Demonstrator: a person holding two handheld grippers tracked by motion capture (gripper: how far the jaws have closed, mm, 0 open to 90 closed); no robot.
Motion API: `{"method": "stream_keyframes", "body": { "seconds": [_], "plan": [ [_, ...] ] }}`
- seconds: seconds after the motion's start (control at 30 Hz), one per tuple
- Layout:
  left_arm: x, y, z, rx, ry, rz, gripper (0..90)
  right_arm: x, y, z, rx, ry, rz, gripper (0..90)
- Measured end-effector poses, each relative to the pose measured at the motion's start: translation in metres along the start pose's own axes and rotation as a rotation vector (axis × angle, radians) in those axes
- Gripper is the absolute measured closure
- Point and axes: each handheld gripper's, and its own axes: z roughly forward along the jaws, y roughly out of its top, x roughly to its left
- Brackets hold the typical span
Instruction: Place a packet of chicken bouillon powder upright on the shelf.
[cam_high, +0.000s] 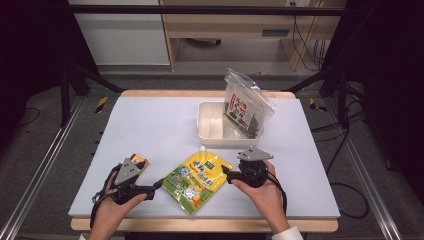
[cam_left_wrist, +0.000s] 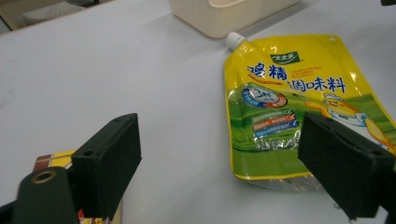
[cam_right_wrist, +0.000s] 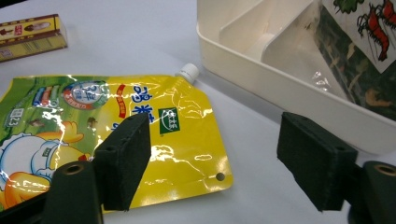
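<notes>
White sheeting covers the desk (cam_high: 150, 125), which has a wooden rim along its near and far edges, with dark floor and metal rails to either side. Toward the far edge, right of centre, sits a cream divided tray (cam_high: 209, 125); a clear zip bag (cam_high: 246, 104) with a dark printed packet inside leans in the tray's right compartment, rising well above its wall. Near the front edge, at the middle, a yellow spouted pouch (cam_high: 196, 181) lies flat, its white cap pointing toward the tray. A small red-and-yellow box (cam_high: 138, 161) lies near the front-left, just beside the left hand's tool.

Both tongs rest low over the desk, one at each side of the pouch. The left gripper (cam_high: 159, 186) is spread wide and holds nothing — its tips sit at the pouch's left edge. The right gripper (cam_high: 225, 173) is likewise wide apart and empty, tips at the pouch's right edge near its upper corner.
</notes>
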Motion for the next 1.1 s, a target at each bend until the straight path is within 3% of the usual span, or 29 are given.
{"method": "stream_keyframes", "body": {
  "seconds": [0.1,0.33,0.57,0.73,0.9,1.1],
  "plan": [
    [-0.005,-0.001,0.004,0.025,-0.011,0.013,14.4,-0.001,-0.003,0.002,0.011,0.021,0.003,34.8],
    [-0.01,-0.001,0.008,0.045,-0.023,0.031,17.4,-0.002,-0.011,0.005,0.057,0.037,0.017,39.0],
    [-0.009,-0.001,0.008,0.039,-0.021,0.021,18.3,-0.006,-0.019,0.011,0.115,0.045,0.049,37.7],
    [-0.01,-0.001,0.008,0.041,-0.023,0.028,18.7,-0.001,-0.021,0.02,0.157,0.043,0.039,37.0],
    [-0.009,0.0,0.007,0.038,-0.025,0.028,18.7,-0.001,-0.02,0.026,0.165,0.04,0.033,36.9],
    [-0.01,0.0,0.007,0.033,-0.027,0.029,18.8,-0.005,-0.02,0.031,0.179,0.052,0.074,35.4]
  ]
}}
